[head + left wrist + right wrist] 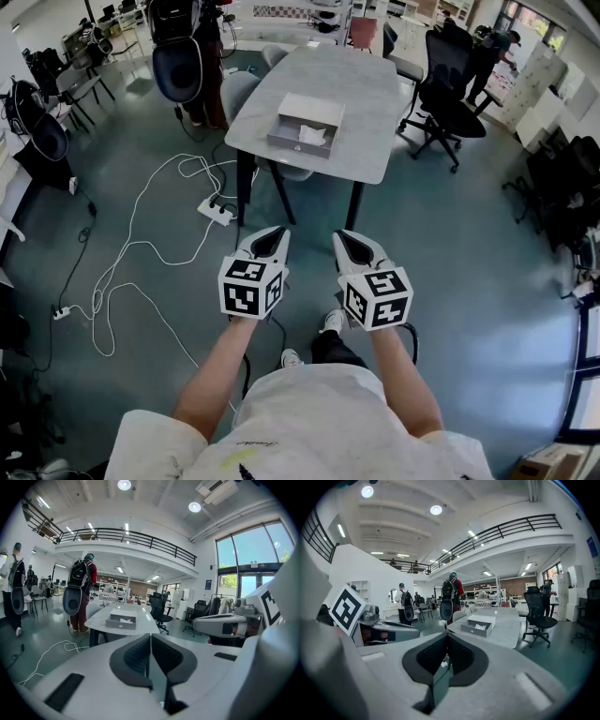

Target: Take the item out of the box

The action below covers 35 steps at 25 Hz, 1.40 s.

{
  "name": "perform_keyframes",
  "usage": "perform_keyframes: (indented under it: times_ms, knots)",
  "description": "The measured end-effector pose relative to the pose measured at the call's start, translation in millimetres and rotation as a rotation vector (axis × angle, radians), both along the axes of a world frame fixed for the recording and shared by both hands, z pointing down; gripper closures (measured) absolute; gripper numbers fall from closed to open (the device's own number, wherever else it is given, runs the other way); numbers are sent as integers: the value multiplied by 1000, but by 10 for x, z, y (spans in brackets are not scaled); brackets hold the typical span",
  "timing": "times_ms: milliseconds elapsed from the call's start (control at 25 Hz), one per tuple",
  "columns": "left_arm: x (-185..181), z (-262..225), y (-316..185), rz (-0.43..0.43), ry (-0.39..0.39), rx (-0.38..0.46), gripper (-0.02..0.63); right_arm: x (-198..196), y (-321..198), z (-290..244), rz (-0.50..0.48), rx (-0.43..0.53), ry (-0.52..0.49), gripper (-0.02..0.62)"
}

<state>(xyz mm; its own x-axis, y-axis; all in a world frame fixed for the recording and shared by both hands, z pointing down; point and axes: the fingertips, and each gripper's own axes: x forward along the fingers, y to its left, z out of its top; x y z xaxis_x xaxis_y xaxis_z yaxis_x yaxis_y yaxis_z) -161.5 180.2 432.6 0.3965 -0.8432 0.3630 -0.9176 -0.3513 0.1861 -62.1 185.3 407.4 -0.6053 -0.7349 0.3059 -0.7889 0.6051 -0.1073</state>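
A grey open box [305, 126] lies on the grey table [366, 94] ahead of me, with a white crumpled item [312, 136] inside it. The box [121, 621] also shows far off in the left gripper view, and the box [480, 624] shows in the right gripper view. My left gripper [272, 242] is shut with nothing in it, held over the floor well short of the table. My right gripper [353, 246] is beside it, also shut and empty. Both are far from the box.
White cables [141, 244] and a power strip [216, 210] lie on the floor left of the table. A black office chair [450, 84] stands to the table's right. A person with a backpack [183, 47] stands at the table's far left. More chairs line the left side.
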Motion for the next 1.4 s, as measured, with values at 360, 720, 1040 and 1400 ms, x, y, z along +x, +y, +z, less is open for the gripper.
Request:
perform_keyframes:
  times_ms: [360,720,1040,1400]
  knots:
    - [71,111,-292,-7,-9,-24,588,12,-326,125,-30,-19,3,591]
    - [138,231,-991,-44,-17,-47,588,76,-1069,233,-69,-36,-10,591]
    - [411,191,-1816,-50,-23,-49,588,337,-1879,212,-84,-36,-4,591]
    - [673,277,-2449,-67,-38,-79,588,573,-2515,293,-115,-61,-7,591]
